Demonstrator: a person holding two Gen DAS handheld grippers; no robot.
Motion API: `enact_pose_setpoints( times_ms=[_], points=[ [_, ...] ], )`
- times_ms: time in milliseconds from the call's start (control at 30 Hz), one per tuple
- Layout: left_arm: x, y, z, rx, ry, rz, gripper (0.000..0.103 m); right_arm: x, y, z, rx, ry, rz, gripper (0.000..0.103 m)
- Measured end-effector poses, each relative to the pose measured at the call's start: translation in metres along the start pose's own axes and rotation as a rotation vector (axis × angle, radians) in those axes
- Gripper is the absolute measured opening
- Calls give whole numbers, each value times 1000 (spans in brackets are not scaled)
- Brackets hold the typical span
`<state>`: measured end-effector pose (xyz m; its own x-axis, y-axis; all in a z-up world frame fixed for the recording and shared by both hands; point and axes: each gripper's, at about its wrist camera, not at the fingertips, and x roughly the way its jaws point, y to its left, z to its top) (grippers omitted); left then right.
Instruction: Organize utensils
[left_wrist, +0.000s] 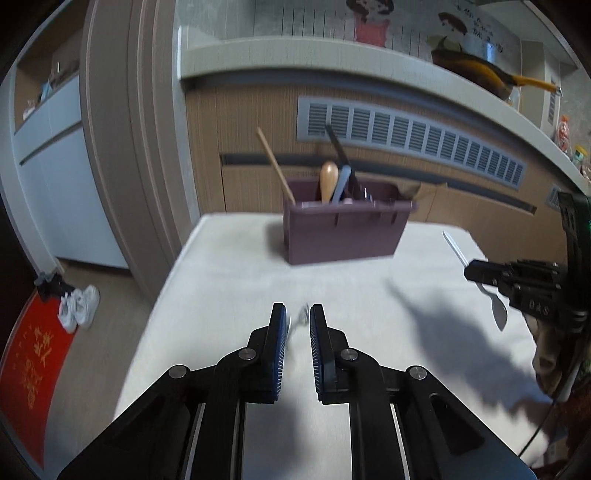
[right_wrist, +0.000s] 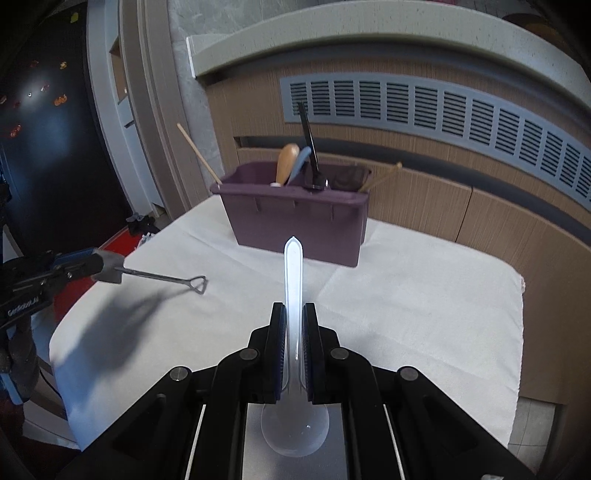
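Note:
A purple utensil caddy (left_wrist: 343, 236) (right_wrist: 295, 225) stands at the far side of the white-clothed table (left_wrist: 229, 273) (right_wrist: 406, 314). A wooden spoon (right_wrist: 287, 162), a chopstick (right_wrist: 199, 155) and a black utensil (right_wrist: 308, 136) stick out of it. My left gripper (left_wrist: 298, 319) (right_wrist: 107, 267) is shut on a thin metal utensil with a wire loop end (right_wrist: 162, 277), held above the cloth; in the left wrist view it is only a blur between the pads. My right gripper (right_wrist: 293, 314) (left_wrist: 471, 269) is shut on a clear plastic spoon (right_wrist: 293, 273) (left_wrist: 496, 308), its handle pointing toward the caddy.
Behind the table runs a wooden cabinet with a grey vent grille (left_wrist: 406, 133) (right_wrist: 443, 107) under a counter holding a pan (left_wrist: 480, 70). On the floor at left lie white shoes (left_wrist: 79, 306) and a red mat (left_wrist: 33, 369). The table drops off at its left and right edges.

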<state>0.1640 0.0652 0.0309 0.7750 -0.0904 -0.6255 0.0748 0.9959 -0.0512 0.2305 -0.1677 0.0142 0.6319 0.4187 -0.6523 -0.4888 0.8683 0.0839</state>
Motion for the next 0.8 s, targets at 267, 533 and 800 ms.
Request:
enact_pose_setpoints(
  times_ms=[267, 533, 800],
  points=[
    [13, 21, -4, -53, 65, 17, 11, 10, 3, -5, -26, 36, -14, 7],
    [24, 58, -75, -283, 248, -39, 14, 37, -6, -24, 7, 126, -10, 7],
    [40, 77, -111, -547, 382, -138, 22, 54, 2, -35, 4, 176, 0, 7]
  ],
)
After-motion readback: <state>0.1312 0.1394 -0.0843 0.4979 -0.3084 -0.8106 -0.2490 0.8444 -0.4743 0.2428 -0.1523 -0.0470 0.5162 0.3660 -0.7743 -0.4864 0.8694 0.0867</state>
